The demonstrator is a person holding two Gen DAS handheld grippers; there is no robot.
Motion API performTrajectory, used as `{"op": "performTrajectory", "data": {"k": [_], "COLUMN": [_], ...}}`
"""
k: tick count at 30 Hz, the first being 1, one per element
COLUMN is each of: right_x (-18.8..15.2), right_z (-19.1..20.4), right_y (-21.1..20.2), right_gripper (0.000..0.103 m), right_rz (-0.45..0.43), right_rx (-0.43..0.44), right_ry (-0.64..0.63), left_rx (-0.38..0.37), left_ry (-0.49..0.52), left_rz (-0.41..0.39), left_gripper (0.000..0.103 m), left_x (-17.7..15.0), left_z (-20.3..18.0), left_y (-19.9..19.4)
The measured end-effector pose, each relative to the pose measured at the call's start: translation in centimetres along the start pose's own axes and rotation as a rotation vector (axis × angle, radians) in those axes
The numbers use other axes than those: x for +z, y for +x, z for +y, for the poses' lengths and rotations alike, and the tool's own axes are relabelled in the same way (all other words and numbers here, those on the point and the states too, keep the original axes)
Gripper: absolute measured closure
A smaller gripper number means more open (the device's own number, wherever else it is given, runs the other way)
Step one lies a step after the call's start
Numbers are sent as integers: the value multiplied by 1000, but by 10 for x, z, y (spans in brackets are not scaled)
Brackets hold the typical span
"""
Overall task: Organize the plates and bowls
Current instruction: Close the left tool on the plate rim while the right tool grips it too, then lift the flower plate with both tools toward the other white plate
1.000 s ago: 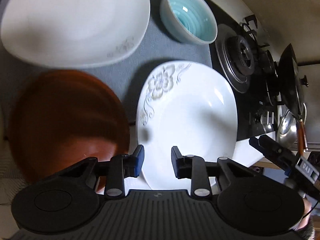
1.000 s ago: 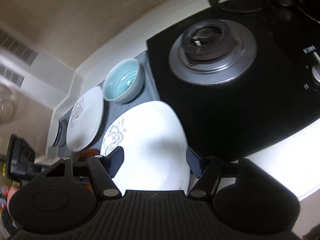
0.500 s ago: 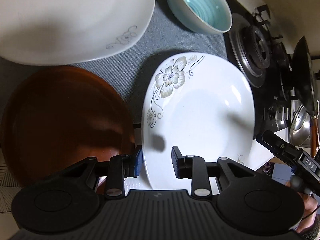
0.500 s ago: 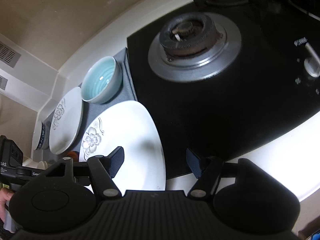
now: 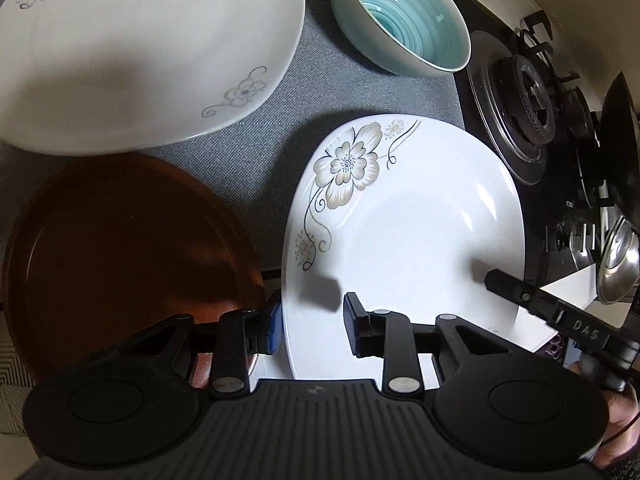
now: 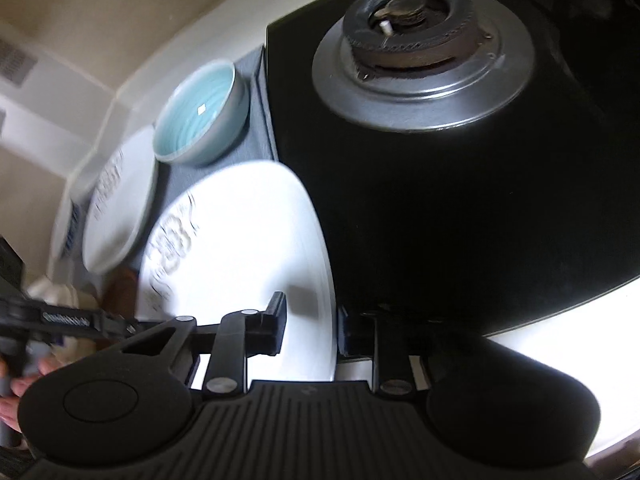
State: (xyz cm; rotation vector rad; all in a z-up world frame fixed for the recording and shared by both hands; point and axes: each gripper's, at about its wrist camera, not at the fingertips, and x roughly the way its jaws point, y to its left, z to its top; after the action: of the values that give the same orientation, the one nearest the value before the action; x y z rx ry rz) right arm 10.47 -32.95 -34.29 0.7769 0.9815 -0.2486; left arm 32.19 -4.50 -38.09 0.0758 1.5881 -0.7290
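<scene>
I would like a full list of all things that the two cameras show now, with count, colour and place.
Flower plate: 1, white, on the grey mat, nearest both claws.
Large plate: 1, white with flower prints, far left.
Brown plate: 1, left of the flower plate.
Bowl: 1, turquoise inside, far side of the mat.
Burner: 1, grey metal, on the black stove.
Pan: 1, black, on the stove, right.
Left claw: open around the flower plate's left edge.
Right claw: open around its right edge.

Left gripper (image 5: 311,320) has its fingers (image 5: 354,326) parted, gap between them. Right gripper (image 6: 310,326) likewise parted, its fingers (image 6: 277,322) spread apart.
</scene>
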Motion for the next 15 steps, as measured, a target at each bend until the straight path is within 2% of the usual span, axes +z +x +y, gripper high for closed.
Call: {"op": "performTrajectory", "data": {"k": [6,8,12,15], "right_x": [-4,-5,-5,-5], "right_z": [-8,-15,-16,-13], "right_y": [-6,-5,-1,-2], "right_gripper": [87,87,84,83], "right_rz": [15,14,18,16], "right_rx": [0,25,45,33], "right_ry": [-3,20,40,30], "left_rx": [-15,-20,-28,7], "left_ry": [8,-2,8,51], "left_rz": [14,15,9,-19], "left_gripper": [71,70,62,66], "left_x": [-1,1,1,-5], "left_z": [-3,-2,-3,-9], "left_y": [4,5,5,3]}}
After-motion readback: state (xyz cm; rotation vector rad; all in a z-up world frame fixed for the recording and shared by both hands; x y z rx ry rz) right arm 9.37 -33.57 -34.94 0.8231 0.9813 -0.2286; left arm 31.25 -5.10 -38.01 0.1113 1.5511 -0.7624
